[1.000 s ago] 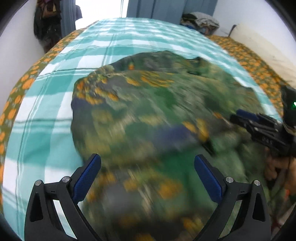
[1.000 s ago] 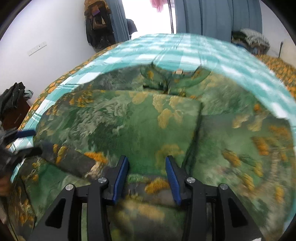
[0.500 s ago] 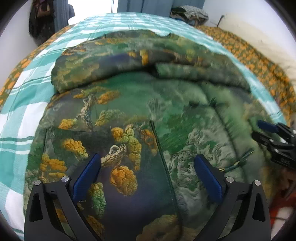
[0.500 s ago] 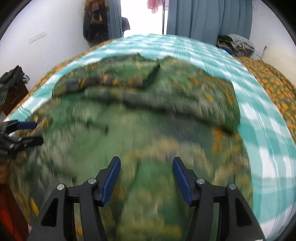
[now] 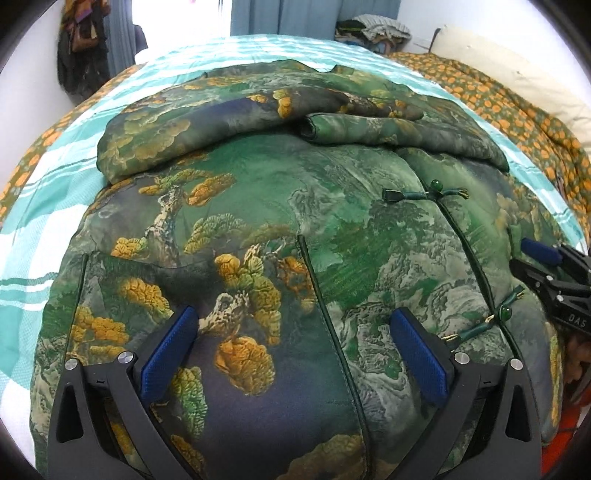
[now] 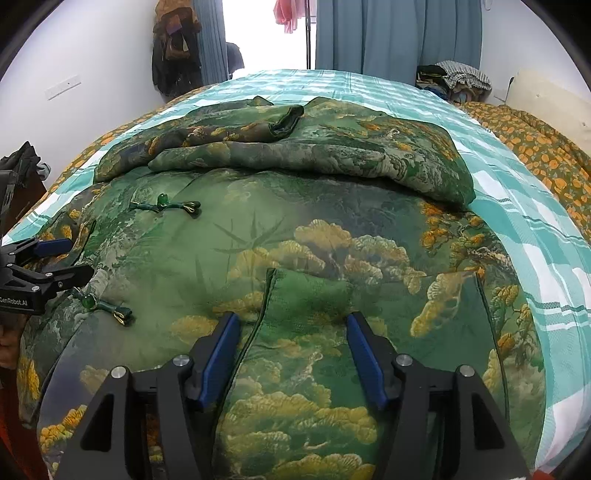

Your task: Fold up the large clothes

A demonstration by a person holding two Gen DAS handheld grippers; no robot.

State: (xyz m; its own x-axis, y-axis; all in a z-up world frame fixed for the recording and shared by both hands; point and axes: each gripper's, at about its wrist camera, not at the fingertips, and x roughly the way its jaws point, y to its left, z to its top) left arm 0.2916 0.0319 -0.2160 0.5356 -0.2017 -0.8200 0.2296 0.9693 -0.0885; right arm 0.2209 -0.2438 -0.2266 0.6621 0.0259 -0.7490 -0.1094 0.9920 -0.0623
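A large padded jacket (image 5: 295,206), green with orange tree prints, lies spread on the bed's teal plaid sheet (image 5: 44,206). Its sleeves (image 6: 295,155) are folded across the far part. Knot fastenings with green beads (image 5: 424,192) run down its front. My left gripper (image 5: 291,325) is open wide just above the near part of the jacket and holds nothing. My right gripper (image 6: 291,326) is open too, with a flat fabric panel (image 6: 306,295) lying under and between its fingers, unpinched. Each gripper shows at the edge of the other's view: right gripper (image 5: 535,262), left gripper (image 6: 79,258).
An orange-flowered quilt (image 5: 517,110) and a cream pillow (image 5: 498,70) lie on the bed's right side. A pile of clothes (image 6: 454,77) sits at the back by blue curtains (image 6: 399,33). Dark garments (image 6: 173,55) hang on the left wall. A person's hand (image 5: 576,354) holds the right gripper.
Both grippers have swept back over the jacket to its near part. The right gripper's jaws have widened and no longer pinch the fabric. The jacket now lies still and flat.
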